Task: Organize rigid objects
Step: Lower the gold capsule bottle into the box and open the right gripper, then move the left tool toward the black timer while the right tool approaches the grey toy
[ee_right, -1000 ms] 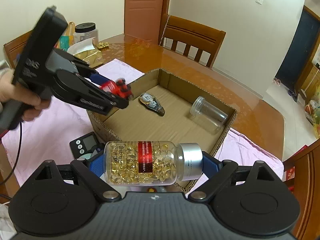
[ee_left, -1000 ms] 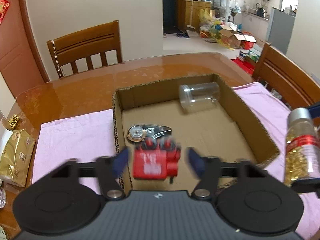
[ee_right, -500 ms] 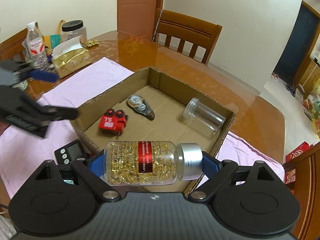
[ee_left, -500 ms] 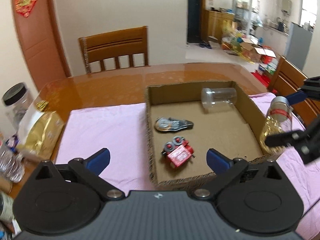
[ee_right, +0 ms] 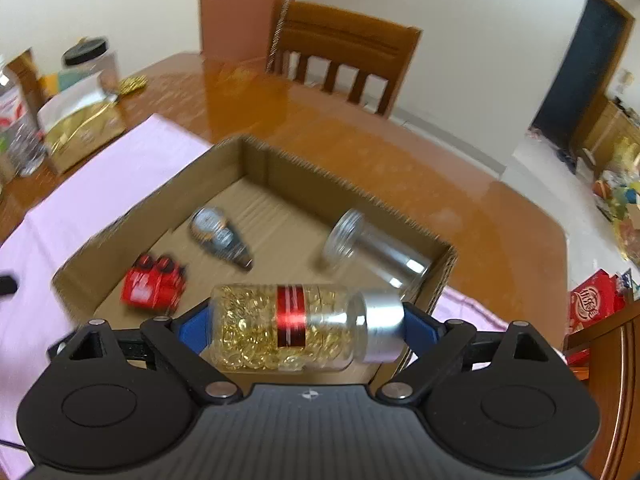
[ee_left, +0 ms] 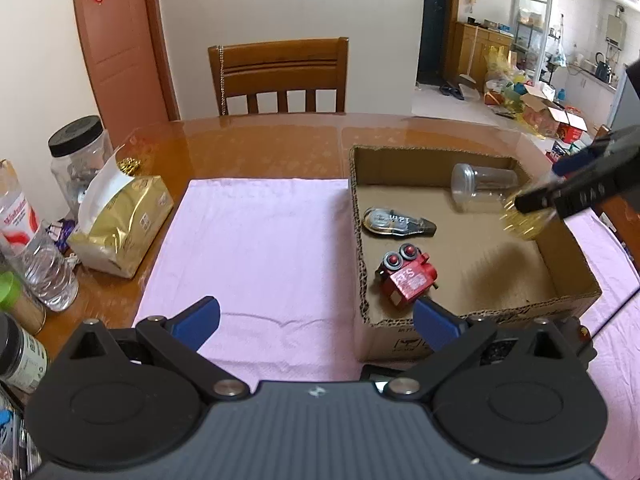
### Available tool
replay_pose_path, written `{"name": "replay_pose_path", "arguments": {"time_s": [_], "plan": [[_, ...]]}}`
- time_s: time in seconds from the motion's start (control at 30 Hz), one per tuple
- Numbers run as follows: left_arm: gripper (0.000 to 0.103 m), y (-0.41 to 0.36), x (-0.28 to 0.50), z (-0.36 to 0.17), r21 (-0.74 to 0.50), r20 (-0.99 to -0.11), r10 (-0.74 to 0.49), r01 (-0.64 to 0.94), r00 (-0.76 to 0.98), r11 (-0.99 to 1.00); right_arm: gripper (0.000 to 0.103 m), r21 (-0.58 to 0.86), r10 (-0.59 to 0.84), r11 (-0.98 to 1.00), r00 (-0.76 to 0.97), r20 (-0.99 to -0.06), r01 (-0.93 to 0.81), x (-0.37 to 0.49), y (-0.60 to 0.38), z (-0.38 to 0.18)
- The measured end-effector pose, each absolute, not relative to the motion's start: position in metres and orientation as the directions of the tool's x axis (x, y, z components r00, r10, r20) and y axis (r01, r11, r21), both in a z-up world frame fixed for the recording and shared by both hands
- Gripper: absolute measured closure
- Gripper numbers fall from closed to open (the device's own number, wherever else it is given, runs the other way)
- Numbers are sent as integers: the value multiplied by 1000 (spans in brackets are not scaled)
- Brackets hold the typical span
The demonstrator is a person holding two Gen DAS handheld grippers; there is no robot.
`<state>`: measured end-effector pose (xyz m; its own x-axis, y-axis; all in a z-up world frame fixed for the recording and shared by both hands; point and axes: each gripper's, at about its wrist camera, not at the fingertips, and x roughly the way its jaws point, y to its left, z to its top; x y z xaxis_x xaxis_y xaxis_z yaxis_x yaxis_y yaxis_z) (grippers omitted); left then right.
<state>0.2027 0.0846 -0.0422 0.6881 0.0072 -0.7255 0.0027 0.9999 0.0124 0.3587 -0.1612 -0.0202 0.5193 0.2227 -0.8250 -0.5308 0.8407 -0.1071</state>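
Two hand-held grippers: right [ee_right: 308, 330] clamps the bottle [ee_right: 294, 326] end to end, level over the box [ee_right: 352, 194]; left [ee_left: 316, 318] gapes empty.

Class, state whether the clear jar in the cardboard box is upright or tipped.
Tipped: the clear jar lies on its side on the cardboard box floor, mouth sideways.

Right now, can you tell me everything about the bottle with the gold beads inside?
The bottle is clear plastic, packed with shiny gold capsules, with a red label band around its middle and a silver cap on one end. It lies sideways, clamped end to end in the right gripper, held in the air over the near part of the cardboard box. Nothing else touches it.
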Motion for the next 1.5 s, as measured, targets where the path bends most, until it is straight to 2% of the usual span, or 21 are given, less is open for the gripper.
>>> {"name": "replay_pose_path", "arguments": {"time_s": [0.2, 0.33, 0.4, 0.5, 0.6, 1.03, 1.17, 1.5], "plan": [[1, 86, 196, -38, 8, -738, 15, -14, 674, 1000, 0, -103, 222, 865, 560, -798, -491, 359, -165, 0], [1, 85, 183, -43, 1, -715, -4, 7, 700, 1000, 0, -87, 220, 883, 573, -790, -460, 340, -170, 8], [1, 84, 179, -45, 12, -736, 15, -10, 677, 1000, 0, -92, 218, 891, 595, -773, -445, 322, -174, 7], [1, 86, 168, -46, -26, -725, -46, 39, 687, 999, 0, -65, 200, 912, 578, -791, -405, 297, -180, 1], [1, 83, 163, -49, 25, -738, 5, 19, 674, 999, 0, -76, 165, 926, 579, -798, -369, 272, -183, -10], [1, 73, 141, -69, 51, -766, 8, 49, 642, 998, 0, -61, 47, 984, 569, -821, -168, 229, -184, -66], [1, 67, 138, -72, 91, -768, 29, 64, 640, 994, 0, -60, 14, 992, 565, -825, -112, 229, -197, -71], [1, 53, 144, -74, 81, -773, -10, 114, 634, 990, 0, -11, -12, 1000, 564, -826, 5, 208, -237, -67]]}}
